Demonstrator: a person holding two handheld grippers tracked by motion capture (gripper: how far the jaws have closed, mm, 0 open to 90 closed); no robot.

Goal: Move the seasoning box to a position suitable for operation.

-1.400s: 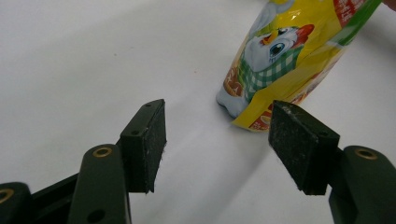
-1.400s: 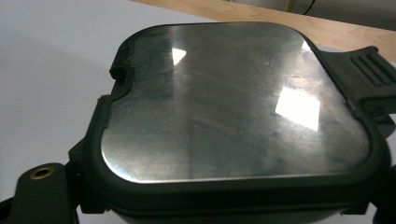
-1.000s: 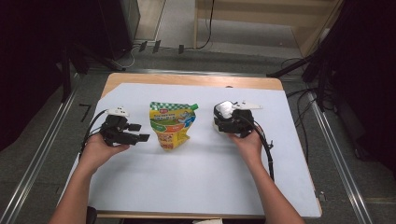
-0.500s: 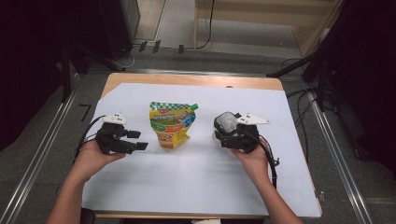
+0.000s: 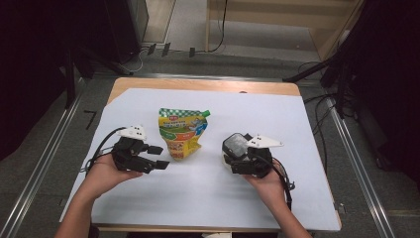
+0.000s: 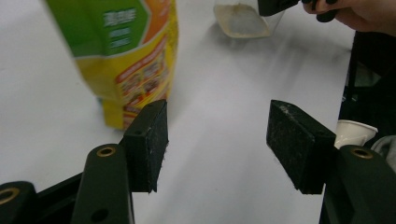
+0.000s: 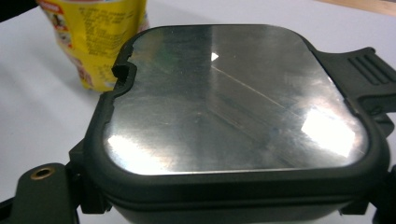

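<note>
White-covered table [image 5: 208,198]: pouch [image 5: 181,133] untouched; left gripper [image 5: 157,157] spread, empty; right gripper [image 5: 236,157] clamping lidded container [image 7: 233,102]; progress unclear.

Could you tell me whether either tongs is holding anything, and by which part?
The right tongs grip a metal-topped lid by its black rim; the left tongs hold nothing.

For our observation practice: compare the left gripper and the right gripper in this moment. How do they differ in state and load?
The left gripper has its jaws wide apart and empty; the right gripper is shut on a metal-topped lid. The left gripper sits beside the yellow pouch, the right gripper farther off. Both are hand-held over the white sheet.
</note>
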